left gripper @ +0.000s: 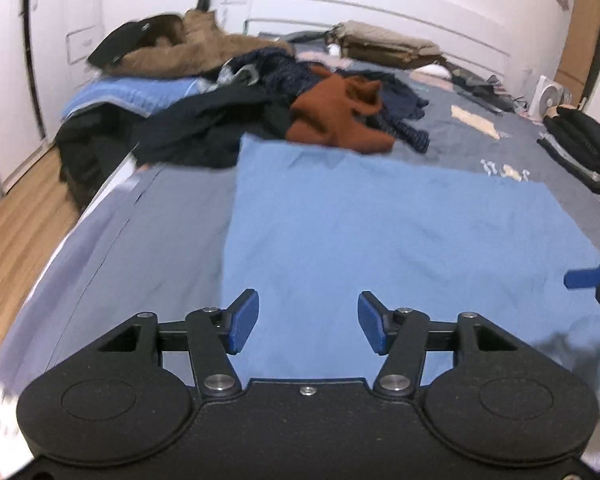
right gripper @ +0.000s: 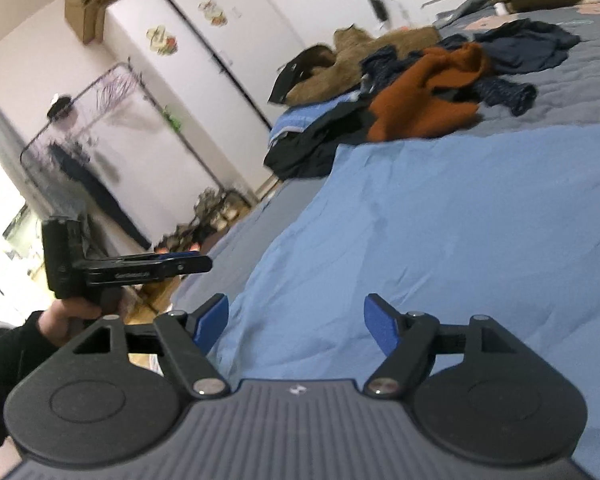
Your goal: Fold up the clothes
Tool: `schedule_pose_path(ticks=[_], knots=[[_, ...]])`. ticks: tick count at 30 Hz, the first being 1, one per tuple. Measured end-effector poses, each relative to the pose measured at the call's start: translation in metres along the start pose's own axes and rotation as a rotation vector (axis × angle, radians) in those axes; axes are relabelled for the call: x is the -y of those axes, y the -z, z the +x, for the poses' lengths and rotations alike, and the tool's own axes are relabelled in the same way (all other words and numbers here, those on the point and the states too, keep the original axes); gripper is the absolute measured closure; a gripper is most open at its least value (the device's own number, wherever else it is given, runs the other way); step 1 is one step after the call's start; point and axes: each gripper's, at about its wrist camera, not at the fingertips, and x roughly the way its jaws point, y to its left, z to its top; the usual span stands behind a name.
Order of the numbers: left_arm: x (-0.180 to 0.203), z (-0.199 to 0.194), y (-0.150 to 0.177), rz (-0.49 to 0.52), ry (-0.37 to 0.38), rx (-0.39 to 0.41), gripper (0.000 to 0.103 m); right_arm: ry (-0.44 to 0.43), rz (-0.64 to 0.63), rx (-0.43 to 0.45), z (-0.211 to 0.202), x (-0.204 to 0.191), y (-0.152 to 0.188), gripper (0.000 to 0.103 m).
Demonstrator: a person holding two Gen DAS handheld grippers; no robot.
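Observation:
A light blue garment (left gripper: 380,232) lies spread flat on the grey bed (left gripper: 148,240); the right wrist view shows the same blue cloth (right gripper: 440,220). My left gripper (left gripper: 308,322) hovers over its near edge, jaws apart, nothing between the blue pads. Over the cloth's near left corner my right gripper (right gripper: 296,326) stands open and empty. The left gripper (right gripper: 188,262) appears side-on in the right wrist view, held by a hand (right gripper: 68,320) beyond the bed's edge. One blue fingertip of the right gripper shows at the right edge of the left wrist view.
A heap of unfolded clothes lies beyond the blue garment: a rust-brown sweater (left gripper: 336,116), dark garments (left gripper: 204,128), a brown furry coat (left gripper: 188,54). Folded dark clothes (left gripper: 584,140) sit at the right. White wardrobes (right gripper: 204,64) and a clothes rack (right gripper: 100,152) stand past the wooden floor (left gripper: 16,224).

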Motion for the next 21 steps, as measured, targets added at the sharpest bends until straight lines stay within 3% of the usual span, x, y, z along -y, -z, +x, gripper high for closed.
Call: schedule_pose_path(ticks=[4,12,14,15,21], knots=[[-0.03,-0.009,0.028,-0.057,0.025,-0.064,0.048,-0.018,-0.022,-0.035,0.01,-0.014,0.009,0.029],[-0.069,0.008,0.081,-0.065,0.012,-0.202,0.052,-0.044,-0.054,-0.092,0.029,-0.039,0.026,0.028],[-0.074,0.013,0.09,-0.08,0.02,-0.219,0.066,-0.046,-0.056,-0.109,0.035,-0.042,0.029,0.028],[-0.076,0.014,0.095,-0.086,0.032,-0.224,0.068,-0.049,-0.057,-0.119,0.038,-0.043,0.031,0.028],[-0.082,0.024,0.111,-0.153,0.069,-0.232,0.068,-0.057,-0.075,-0.144,0.045,-0.051,0.035,0.028]])
